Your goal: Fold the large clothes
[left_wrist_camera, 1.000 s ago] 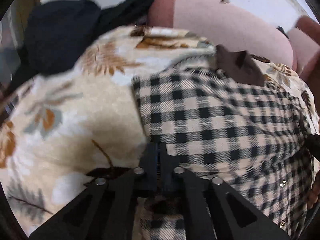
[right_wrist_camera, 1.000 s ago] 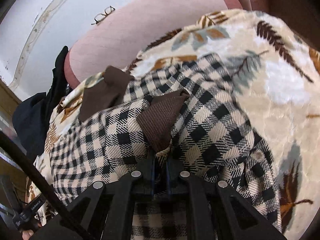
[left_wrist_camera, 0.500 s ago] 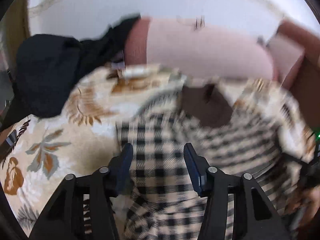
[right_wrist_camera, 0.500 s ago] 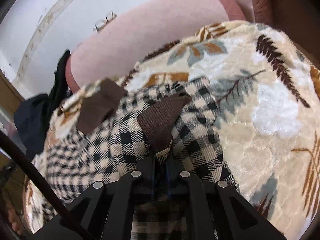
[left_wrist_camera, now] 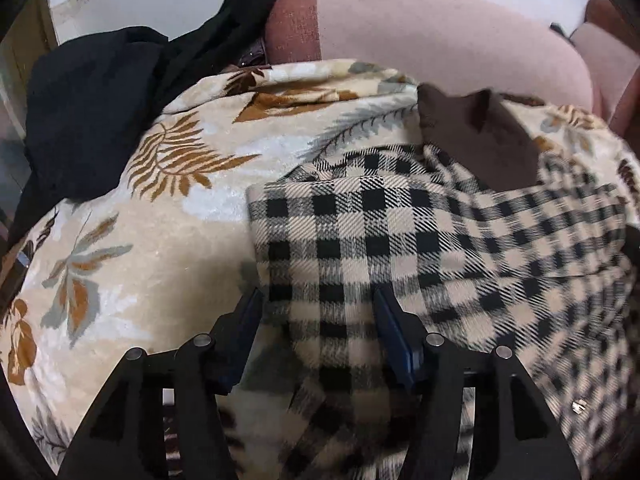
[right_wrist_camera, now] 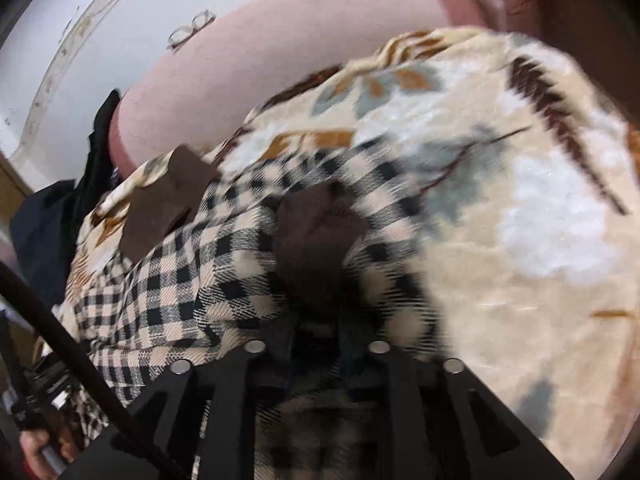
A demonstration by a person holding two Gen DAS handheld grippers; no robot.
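A beige-and-black checked shirt (left_wrist_camera: 400, 240) lies spread on a leaf-print blanket (left_wrist_camera: 160, 240). Its brown collar (left_wrist_camera: 480, 144) points away from me. My left gripper (left_wrist_camera: 318, 300) hangs just above the shirt's left folded edge. Its jaws are opening and stand wide apart, with cloth below them but not pinched. In the blurred right wrist view the shirt (right_wrist_camera: 180, 280) fills the lower left. My right gripper (right_wrist_camera: 320, 320) sits at the nearer brown collar flap (right_wrist_camera: 316, 232). Its jaws are opening by a narrow gap, with the collar fabric bunched between them.
A pink sofa back (left_wrist_camera: 440, 32) rises behind the blanket (right_wrist_camera: 540, 240). A black garment (left_wrist_camera: 100, 100) is heaped at the far left. Glasses (right_wrist_camera: 190, 32) rest on the sofa back. A hand (right_wrist_camera: 36, 448) shows at the lower left of the right wrist view.
My left gripper was shut on the shirt's edge; it has let go, opened wide and shifted over the cloth. The right gripper's jaws have started to part at the collar.
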